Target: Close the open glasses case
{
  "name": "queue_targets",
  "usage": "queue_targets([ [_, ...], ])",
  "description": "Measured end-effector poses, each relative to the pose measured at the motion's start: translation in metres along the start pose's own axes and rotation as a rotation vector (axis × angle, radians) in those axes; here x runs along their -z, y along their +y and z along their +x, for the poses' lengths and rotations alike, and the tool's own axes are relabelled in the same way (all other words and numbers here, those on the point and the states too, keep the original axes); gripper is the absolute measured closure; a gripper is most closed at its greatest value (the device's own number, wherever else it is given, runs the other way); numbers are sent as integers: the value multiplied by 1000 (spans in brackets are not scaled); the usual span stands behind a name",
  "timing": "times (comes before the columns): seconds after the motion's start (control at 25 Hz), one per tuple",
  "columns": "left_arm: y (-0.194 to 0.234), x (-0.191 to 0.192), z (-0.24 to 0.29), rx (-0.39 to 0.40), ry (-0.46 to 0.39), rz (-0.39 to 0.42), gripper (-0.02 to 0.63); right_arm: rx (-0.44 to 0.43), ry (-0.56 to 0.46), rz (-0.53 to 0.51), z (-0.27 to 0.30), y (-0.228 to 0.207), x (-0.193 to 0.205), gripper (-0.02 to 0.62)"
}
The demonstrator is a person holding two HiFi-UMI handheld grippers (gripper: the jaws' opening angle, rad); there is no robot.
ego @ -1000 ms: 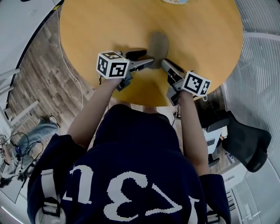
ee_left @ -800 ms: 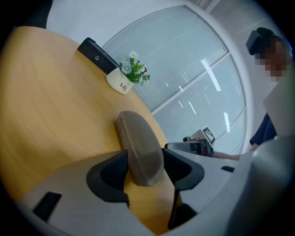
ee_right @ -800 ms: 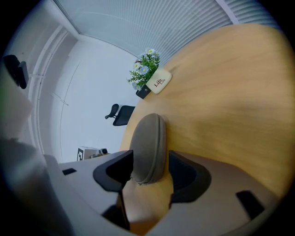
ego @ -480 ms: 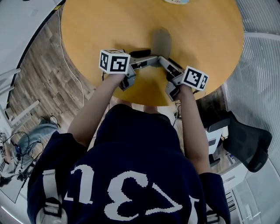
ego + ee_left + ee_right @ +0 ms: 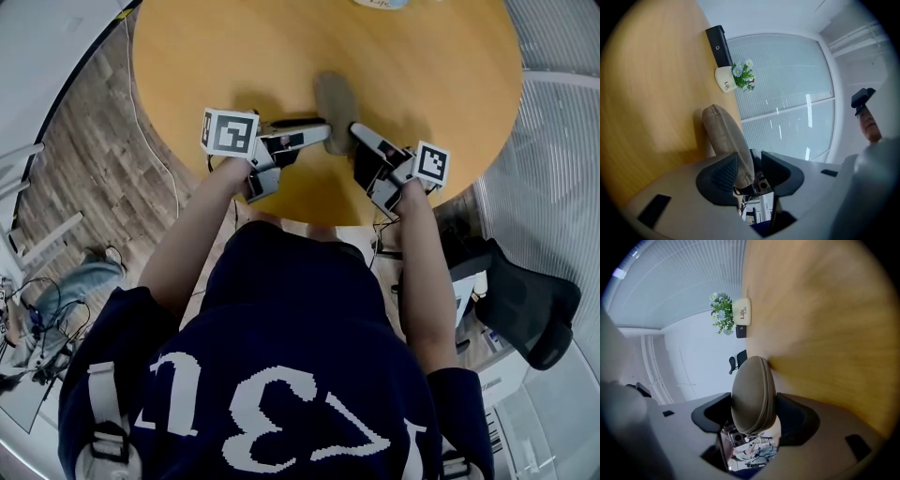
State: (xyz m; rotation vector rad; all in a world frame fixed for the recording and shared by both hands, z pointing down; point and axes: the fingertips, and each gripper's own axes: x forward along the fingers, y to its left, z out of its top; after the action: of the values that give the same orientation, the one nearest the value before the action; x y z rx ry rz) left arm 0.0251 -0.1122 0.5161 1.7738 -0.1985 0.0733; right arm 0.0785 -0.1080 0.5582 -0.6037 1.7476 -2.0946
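Note:
The grey-brown glasses case (image 5: 335,97) lies on the round wooden table (image 5: 216,56), lid down, its seam showing in the right gripper view. My left gripper (image 5: 322,134) reaches its near end from the left. In the left gripper view the case (image 5: 723,133) leans on one pad (image 5: 723,172) with a gap to the other, while the jaws of the left gripper (image 5: 749,171) are closing. My right gripper (image 5: 357,132) comes from the right. Its jaws are opening with the case (image 5: 753,394) filling most of the space between them at the right gripper (image 5: 752,417).
A white flower pot (image 5: 725,79) (image 5: 741,311) stands at the table's far edge, a black upright object (image 5: 719,45) behind it. The near table rim (image 5: 319,220) runs just under both hands. A black office chair (image 5: 527,300) stands on the floor at right.
Both grippers have rolled and their marker cubes have drawn apart. The right jaws spread wide around the case. The case now lies slightly further left and more slanted.

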Motion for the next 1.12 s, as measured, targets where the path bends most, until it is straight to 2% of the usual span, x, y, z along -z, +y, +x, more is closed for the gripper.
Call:
queue_targets([
  [0.16, 5, 8, -9, -9, -2, -46, 444, 57, 64, -29, 3, -2, 13, 321],
  [0.24, 3, 15, -11, -10, 18, -29, 444, 88, 103, -64, 4, -5, 22, 321],
  [0.32, 2, 22, -15, -43, 34, 2, 436, 108, 143, -89, 5, -8, 32, 321],
  [0.4, 6, 25, -21, -109, 22, 17, 398, 119, 161, -98, 7, -10, 38, 322],
  [0.44, 11, 25, -25, -150, 15, 26, 338, 122, 163, -98, 7, -12, 39, 353],
  [0.48, 17, 27, -27, -189, 18, 39, 308, 128, 166, -102, 7, -13, 40, 417],
  [0.52, 24, 29, -28, -218, 30, 53, 307, 141, 175, -115, 8, -16, 41, 443],
  [0.6, 36, 35, -26, -242, 69, 64, 304, 181, 209, -158, 9, -22, 44, 435],
  [0.72, 43, 43, -22, -238, 101, 52, 305, 184, 222, -183, 12, -21, 50, 351],
  [0.84, 47, 44, -19, -234, 74, 39, 309, 224, 214, -223, 11, -23, 51, 340],
  [0.92, 50, 44, -20, -212, 52, -3, 373, 249, 215, -246, 11, -23, 52, 339],
  [0.96, 50, 45, -20, -196, 47, -25, 374, 265, 216, -266, 11, -24, 52, 339],
  [1.12, 49, 47, -19, -186, 71, -74, 396, 329, 226, -333, 6, -26, 48, 346],
])
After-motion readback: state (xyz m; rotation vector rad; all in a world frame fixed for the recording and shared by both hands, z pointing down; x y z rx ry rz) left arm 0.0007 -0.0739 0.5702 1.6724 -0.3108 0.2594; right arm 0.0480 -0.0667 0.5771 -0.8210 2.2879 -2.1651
